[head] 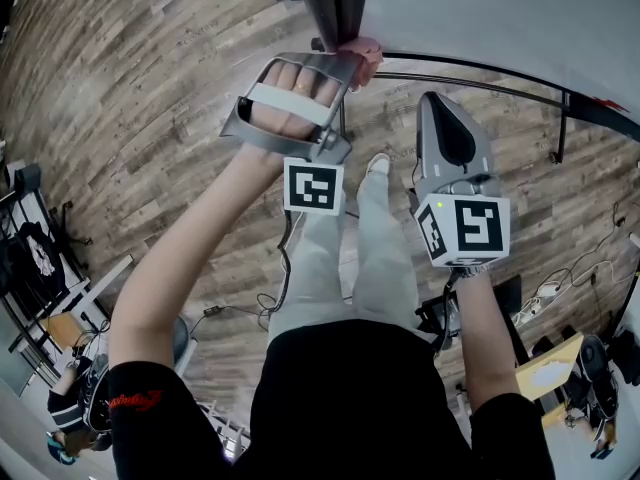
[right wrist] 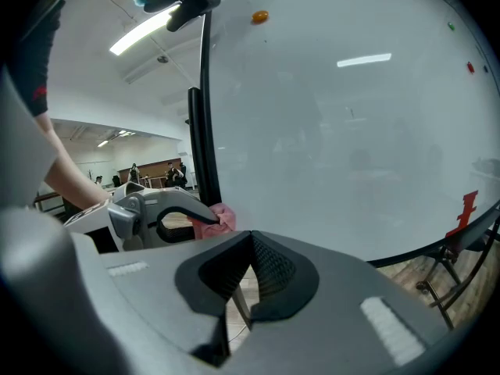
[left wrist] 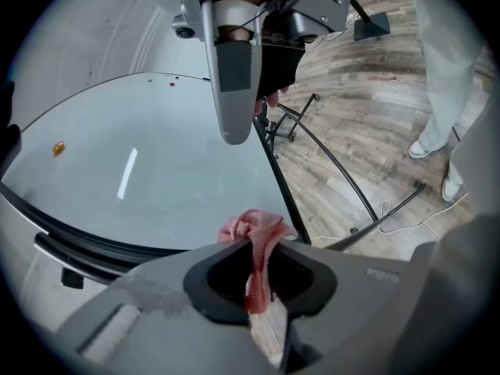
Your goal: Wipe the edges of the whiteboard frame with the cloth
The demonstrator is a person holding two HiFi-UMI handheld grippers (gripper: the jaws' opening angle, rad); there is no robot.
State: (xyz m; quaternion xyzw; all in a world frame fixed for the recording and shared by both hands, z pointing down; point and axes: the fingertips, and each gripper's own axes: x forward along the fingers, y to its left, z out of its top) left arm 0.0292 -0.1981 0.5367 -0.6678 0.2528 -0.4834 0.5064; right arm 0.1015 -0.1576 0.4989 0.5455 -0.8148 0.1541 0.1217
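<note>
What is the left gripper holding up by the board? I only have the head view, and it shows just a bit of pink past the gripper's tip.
Observer: The left gripper view shows the left gripper shut on a pink cloth, bunched above its jaws.
Operator: Is the cloth at the frame or out on the white surface?
Observer: In the right gripper view the pink cloth sits right at the black frame edge, at the side of the whiteboard.
Operator: And is the right gripper carrying anything?
Observer: No. Its own view shows the right gripper shut, with nothing between its jaws.
</note>
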